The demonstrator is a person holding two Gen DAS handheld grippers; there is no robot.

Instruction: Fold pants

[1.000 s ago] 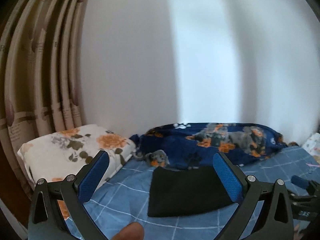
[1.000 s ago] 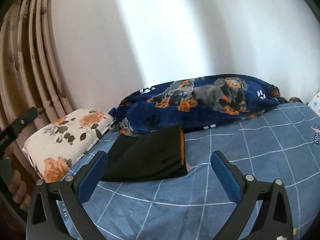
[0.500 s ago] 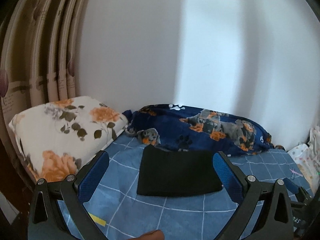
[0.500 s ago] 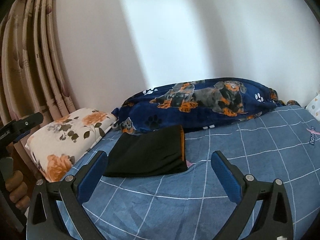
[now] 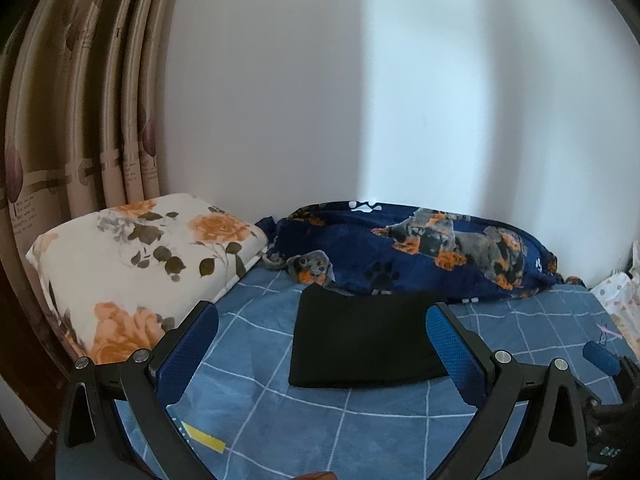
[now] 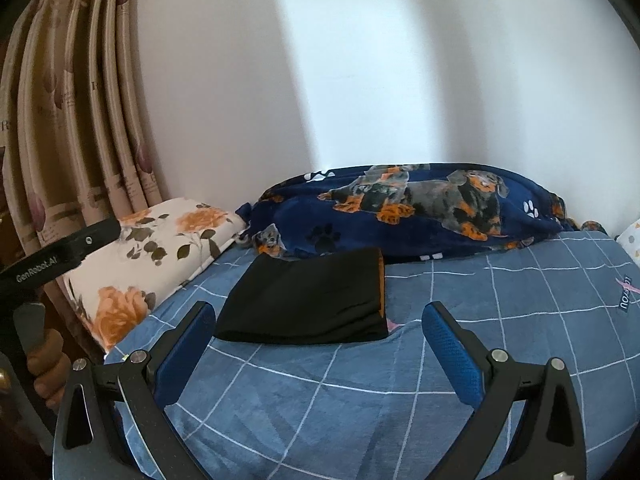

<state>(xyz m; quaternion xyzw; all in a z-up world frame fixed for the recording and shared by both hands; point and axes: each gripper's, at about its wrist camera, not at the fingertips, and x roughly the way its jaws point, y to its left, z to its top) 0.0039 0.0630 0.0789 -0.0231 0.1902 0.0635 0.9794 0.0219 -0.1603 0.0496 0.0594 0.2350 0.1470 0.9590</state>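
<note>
On the blue checked bedsheet [image 5: 360,420], just in front of the dachshund-print blanket [image 5: 420,256], the black pants [image 5: 364,340] lie as a compact folded rectangle, its far edge touching or nearly touching the blanket. From my right wrist view the same pants [image 6: 308,300] show an orange trim along their right edge, and the layers look stacked evenly with a rounded fold on the near left side. The floral pillow [image 5: 140,264] sits to the left, well apart from them.

Both tongs are released and hold nothing: my left gripper [image 5: 322,340] has its blue pads spread wide above the sheet, and my right gripper [image 6: 318,344] is spread the same way, short of the bundle. The left tool [image 6: 60,256] shows at the left edge of my right view, gripped by a hand [image 6: 46,368].

I judge the folding finished or nearly so. The fabric looks soft, light and limp, likely a thin knit, so the bundle would sag and slip open if I lifted it by one corner. If I had to move it, I would pinch through all layers at the two short ends, one gripper each, and keep it level.
</note>
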